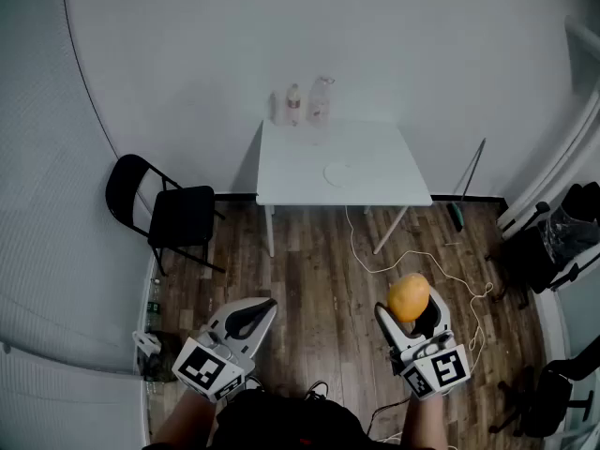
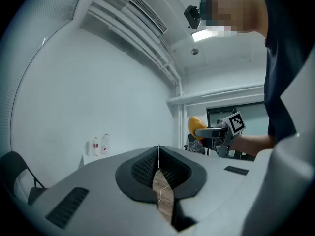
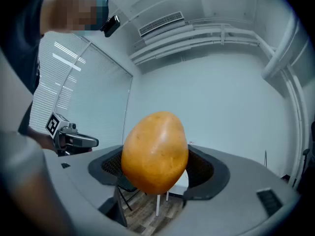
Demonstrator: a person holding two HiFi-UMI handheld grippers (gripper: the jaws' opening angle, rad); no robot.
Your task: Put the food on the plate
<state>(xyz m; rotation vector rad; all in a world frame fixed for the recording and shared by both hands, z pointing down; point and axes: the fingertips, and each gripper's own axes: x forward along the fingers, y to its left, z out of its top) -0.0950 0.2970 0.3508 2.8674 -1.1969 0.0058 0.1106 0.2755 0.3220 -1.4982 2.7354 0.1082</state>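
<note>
Potato (image 3: 155, 151): matt orange-brown skin, smooth, faint speckles; left gripper (image 2: 158, 151): smooth matt grey plastic shell; its pads (image 2: 141, 168): black, finely ribbed, rubbery look; floor (image 1: 319, 261): dark wood planks, slight sheen; far table (image 1: 375, 172): smooth matt white top; bottles (image 1: 321, 99) on it: clear plastic; chair (image 1: 178, 216) at left: black, matt seat, thin metal-looking frame.

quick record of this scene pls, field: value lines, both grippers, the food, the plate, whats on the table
right gripper: jaws wide, closed on the food
food: one rounded orange-yellow piece, held above the wooden floor, not yet at the table
left gripper: jaws together, nothing between them
plate: white, empty, on the table near its middle
table: white, ahead of the person
bottles: at the table's far edge, by the wall
chair: black, left of the table
</note>
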